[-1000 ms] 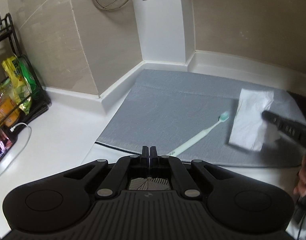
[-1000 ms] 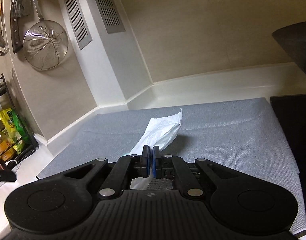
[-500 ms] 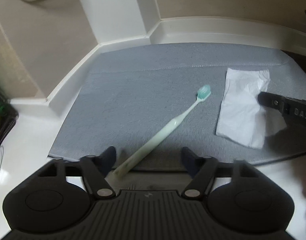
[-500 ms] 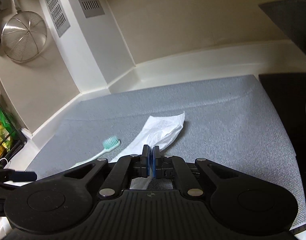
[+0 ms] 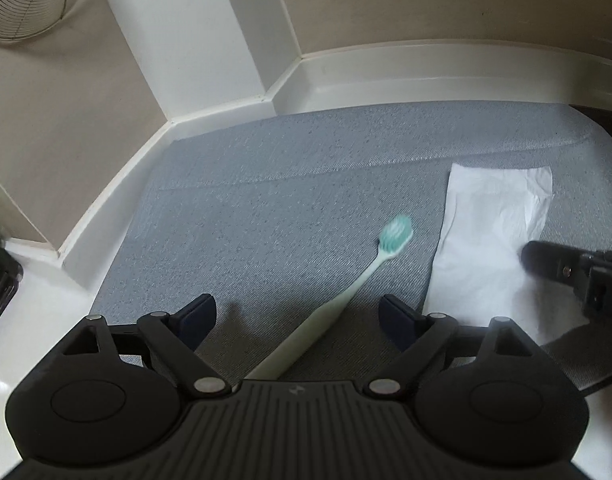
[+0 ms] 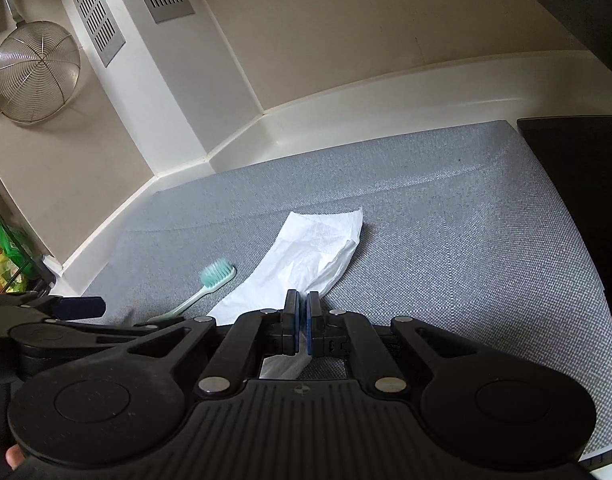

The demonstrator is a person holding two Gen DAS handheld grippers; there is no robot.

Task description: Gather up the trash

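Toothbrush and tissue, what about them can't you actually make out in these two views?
- Toothbrush: handle end hidden under the open left tool body in the left wrist view; bristles blurred in both views.
- Tissue: near end hidden behind the shut right tool in the right wrist view, so how much is pinched is unclear.
- Tissue's near right corner: covered by the right tool's finger in the left wrist view.

Kitchen counter corner

A grey woven fabric mat (image 6: 446, 216) is spread over a white countertop (image 5: 25, 304). A round wire-mesh metal strainer (image 6: 33, 76) is hung on the beige wall beside two slotted grey vent grilles (image 6: 93, 8).
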